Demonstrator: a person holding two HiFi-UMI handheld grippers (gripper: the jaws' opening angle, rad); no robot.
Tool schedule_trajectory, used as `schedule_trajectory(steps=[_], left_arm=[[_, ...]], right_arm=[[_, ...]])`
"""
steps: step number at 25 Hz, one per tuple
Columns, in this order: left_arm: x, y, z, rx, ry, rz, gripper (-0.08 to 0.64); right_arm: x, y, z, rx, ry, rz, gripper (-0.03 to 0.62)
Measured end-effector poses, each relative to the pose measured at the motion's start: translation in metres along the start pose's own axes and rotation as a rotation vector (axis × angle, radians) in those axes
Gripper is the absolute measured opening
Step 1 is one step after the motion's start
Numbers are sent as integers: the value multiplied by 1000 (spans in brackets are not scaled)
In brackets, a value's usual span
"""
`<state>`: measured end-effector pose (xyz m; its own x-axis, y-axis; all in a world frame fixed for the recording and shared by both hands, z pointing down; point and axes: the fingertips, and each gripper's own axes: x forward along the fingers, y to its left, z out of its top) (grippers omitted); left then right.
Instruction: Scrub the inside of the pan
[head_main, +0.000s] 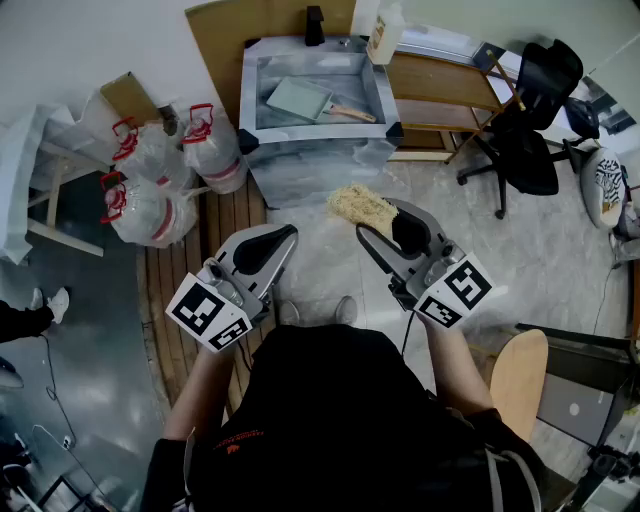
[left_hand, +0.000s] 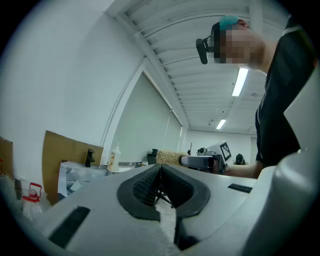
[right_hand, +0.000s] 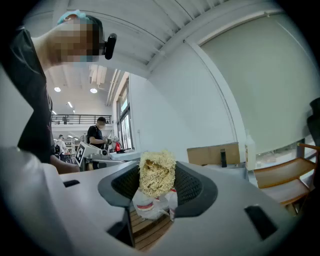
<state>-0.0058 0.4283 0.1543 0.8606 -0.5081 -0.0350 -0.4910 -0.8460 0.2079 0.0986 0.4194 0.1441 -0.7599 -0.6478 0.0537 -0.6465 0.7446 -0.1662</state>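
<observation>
My right gripper (head_main: 376, 218) clamps fibrous scrubber (head_main: 355, 205), tool for pan (head_main: 300, 98) lying in tub (head_main: 247, 90) ahead; left gripper (head_main: 290, 233) clenched empty, spare.

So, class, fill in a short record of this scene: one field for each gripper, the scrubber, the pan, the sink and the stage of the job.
left gripper: jaws together, nothing between them
right gripper: shut on the scrubber
scrubber: straw-coloured fibre pad, held in the air in front of the person
pan: lies in the sink, wooden handle pointing to the person's right
sink: plastic-lined, ahead of the person
stage: scrubbing not yet begun; scrubber and pan well apart
</observation>
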Motion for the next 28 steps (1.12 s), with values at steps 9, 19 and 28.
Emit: schedule_trajectory(steps=[9,19,28], left_arm=[[11,-10,-4,3,13,15,23],[42,-49,-19,12,17,69,23],[77,-89,-32,32,22,111,23]], right_arm=[[-12,-10,-1,21,-15,15,206],[-57,-32,-7,47,-15,68,206],[-101,-60,-7,35,-11,109,204]])
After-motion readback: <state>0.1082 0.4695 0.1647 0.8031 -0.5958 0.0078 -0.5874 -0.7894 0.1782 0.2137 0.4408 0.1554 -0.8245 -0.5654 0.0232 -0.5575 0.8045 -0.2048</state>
